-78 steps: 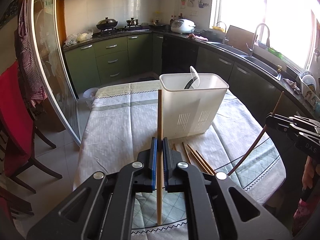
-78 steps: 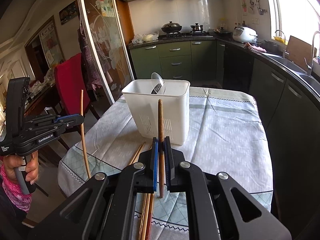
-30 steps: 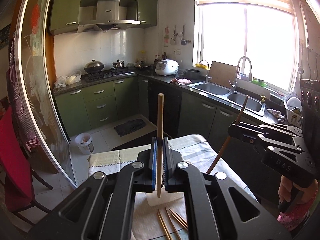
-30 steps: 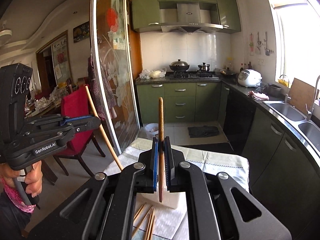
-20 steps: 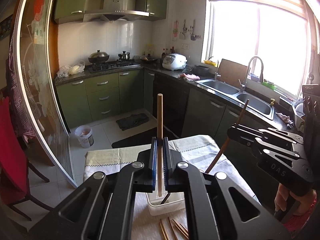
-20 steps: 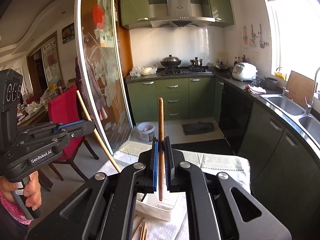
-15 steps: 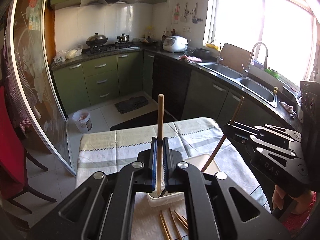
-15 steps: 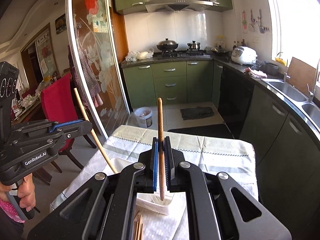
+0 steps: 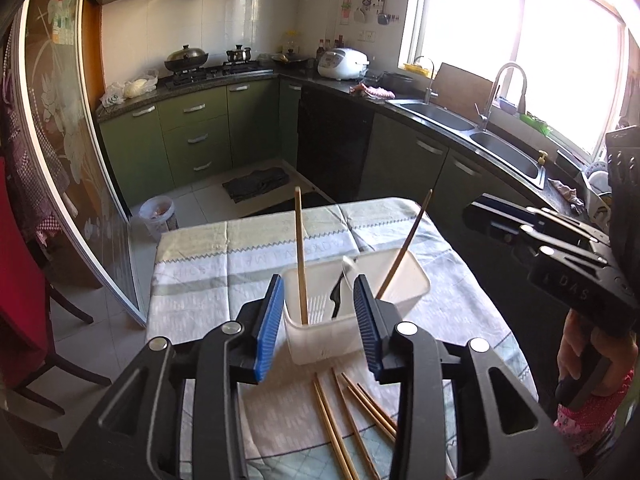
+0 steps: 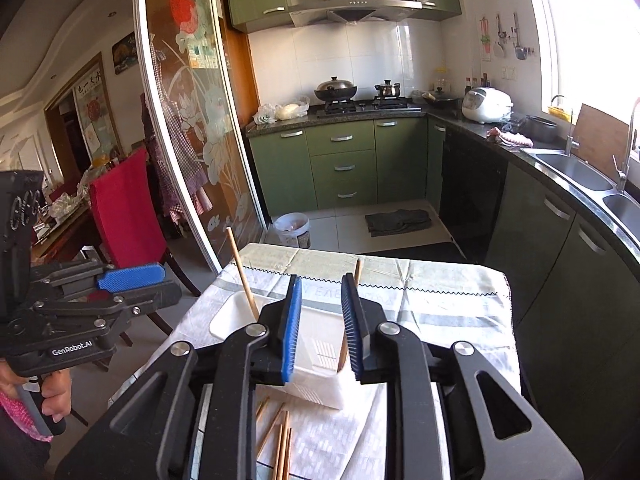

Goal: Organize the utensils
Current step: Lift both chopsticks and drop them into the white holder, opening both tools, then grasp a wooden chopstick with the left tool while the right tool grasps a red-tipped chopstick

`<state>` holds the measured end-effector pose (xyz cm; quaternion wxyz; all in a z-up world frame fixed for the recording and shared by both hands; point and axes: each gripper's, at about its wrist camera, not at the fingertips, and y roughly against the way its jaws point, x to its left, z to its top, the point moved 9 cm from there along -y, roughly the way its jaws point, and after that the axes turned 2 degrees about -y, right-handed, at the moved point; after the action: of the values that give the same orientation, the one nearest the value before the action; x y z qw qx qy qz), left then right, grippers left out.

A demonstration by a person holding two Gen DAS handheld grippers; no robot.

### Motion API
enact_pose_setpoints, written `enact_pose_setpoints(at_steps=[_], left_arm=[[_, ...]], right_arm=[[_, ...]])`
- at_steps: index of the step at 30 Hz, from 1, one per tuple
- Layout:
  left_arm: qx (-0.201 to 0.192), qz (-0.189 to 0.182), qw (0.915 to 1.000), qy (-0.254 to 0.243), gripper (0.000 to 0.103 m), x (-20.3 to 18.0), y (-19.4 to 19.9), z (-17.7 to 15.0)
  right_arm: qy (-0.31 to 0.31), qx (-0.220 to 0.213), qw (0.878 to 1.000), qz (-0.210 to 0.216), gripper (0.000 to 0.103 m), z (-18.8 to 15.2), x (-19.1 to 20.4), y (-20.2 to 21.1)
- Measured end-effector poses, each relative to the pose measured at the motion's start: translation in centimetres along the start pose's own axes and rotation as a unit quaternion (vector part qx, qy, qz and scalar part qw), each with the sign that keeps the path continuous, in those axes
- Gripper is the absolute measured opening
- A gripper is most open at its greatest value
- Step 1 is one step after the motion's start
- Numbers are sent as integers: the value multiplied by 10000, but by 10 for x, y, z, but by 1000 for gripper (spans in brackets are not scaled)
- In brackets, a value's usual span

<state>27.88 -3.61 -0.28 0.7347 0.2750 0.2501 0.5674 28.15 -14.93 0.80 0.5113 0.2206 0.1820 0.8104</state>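
Note:
A white plastic utensil bin [image 9: 332,340] [image 10: 234,318] stands on the clothed table, with a spoon [image 9: 347,270] inside it. My left gripper [image 9: 318,320] [image 10: 168,282] hovers just above the bin with its jaws opening and nothing pressed between the pads. The pale chopstick [image 9: 301,256] [image 10: 242,268] stands free in the bin. My right gripper [image 10: 322,320] [image 9: 476,212] is also over the bin, jaws opening. The darker chopstick [image 10: 357,270] [image 9: 404,248] leans loose in the bin. Several more chopsticks [image 9: 352,420] [image 10: 280,440] lie on the cloth in front of the bin.
The table [image 9: 224,256] has floor beyond its far and left edges. A red chair [image 10: 124,216] and a glass sliding door [image 10: 192,140] are on the left. Green cabinets [image 10: 344,160] and a sink counter [image 9: 472,128] run behind and to the right.
Both grippers sank toward the bin and tipped downward. Their jaws, each shut on a chopstick before, have parted, and both chopsticks now stand in the bin.

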Motion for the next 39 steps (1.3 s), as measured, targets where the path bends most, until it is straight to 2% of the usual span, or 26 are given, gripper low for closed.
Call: enact_pose_setpoints(at_steps=[4,7,8,10,13,16,21,28,33,35,37,39], left_arm=[[718,49,9974,65,36,2,-25,-60],[1362,149,9905,128,34,7,-59,-109],[1575,143,9872,197,32,9,-72,-124],[1988,122,9793,364,20,13,-96,-149],[2331,149,9708,545,15,19,-121,-171],[2496,-150,9644,858,15,16,-130,-178],[2457,-44,9661,789,15,14,-131,-176],[2613,103,9632,617,15,5,-136,-178],[2668,258,9624,445,15,-2,-143,-181],[2633,295,9634,393,15,-8,-146,-181],[2607,333,9642,357,8,-11,-149,-181],[2586,285,9648,382,7,-6,-146,-183]], right_arm=[[-108,125,9998,56,32,-47,-8,25],[-328,344,9989,23,32,-90,-18,31],[-390,432,9983,6,33,-104,-21,31],[-500,639,9967,-5,37,-131,-25,29],[-726,858,9936,63,38,-162,-32,25],[-1003,941,9904,122,38,-185,-42,24],[-1356,994,9856,195,38,-202,-56,22],[-1453,1057,9834,234,38,-204,-60,19],[-1251,1255,9839,232,41,-206,-48,9],[-1013,1426,9842,258,41,-208,-36,-1],[-684,1628,9838,322,41,-209,-21,-14],[-331,1799,9825,352,41,-209,-6,-29]])
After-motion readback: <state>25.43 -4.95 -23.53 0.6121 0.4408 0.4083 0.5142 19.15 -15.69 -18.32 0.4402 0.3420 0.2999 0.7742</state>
